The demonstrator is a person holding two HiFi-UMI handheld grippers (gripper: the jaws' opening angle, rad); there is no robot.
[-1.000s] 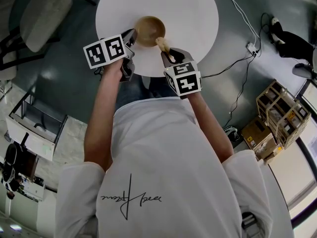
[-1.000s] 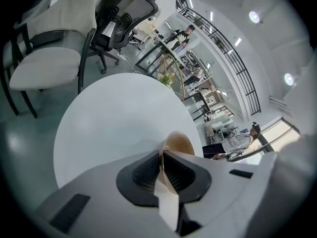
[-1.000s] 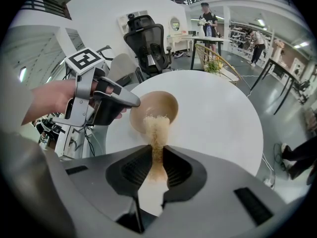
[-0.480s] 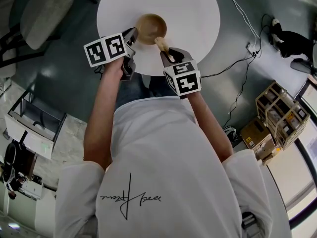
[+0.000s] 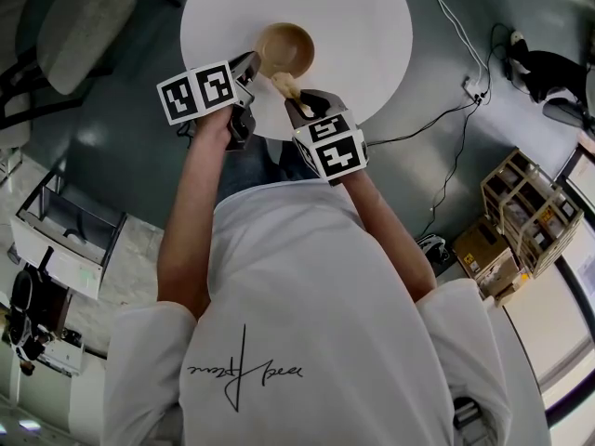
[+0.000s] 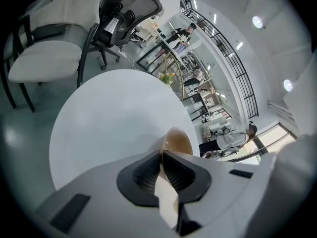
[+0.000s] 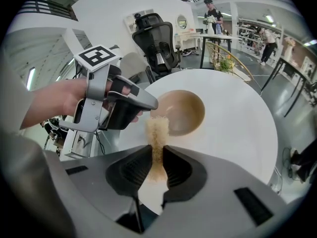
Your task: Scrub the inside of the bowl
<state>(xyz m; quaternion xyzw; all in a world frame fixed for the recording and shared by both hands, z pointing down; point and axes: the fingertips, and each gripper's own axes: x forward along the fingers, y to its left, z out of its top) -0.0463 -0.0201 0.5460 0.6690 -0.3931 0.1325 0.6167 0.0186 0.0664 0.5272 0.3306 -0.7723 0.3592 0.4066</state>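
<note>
A brown wooden bowl (image 5: 284, 49) stands on the round white table (image 5: 353, 17), near its front edge. My left gripper (image 5: 246, 67) is shut on the bowl's left rim; in the left gripper view the bowl (image 6: 179, 140) rises just past the closed jaws of that gripper (image 6: 161, 165). My right gripper (image 5: 299, 106) is shut on a tan fibrous scrubber (image 5: 284, 85). The scrubber (image 7: 158, 133) points at the bowl (image 7: 184, 112) with its tip by the near rim, close to the left gripper (image 7: 119, 103). The scrubber's lower end is hidden between the jaws of the right gripper (image 7: 157, 165).
A padded chair (image 5: 79, 21) stands left of the table, and a black office chair (image 7: 157, 36) behind it. Cables and a power strip (image 5: 472, 89) lie on the floor at right, beside wooden crates (image 5: 525, 212) and a cardboard box (image 5: 483, 249).
My right gripper has shifted a little to the left with the scrubber, toward the left gripper. The left gripper and the bowl have stayed put.
</note>
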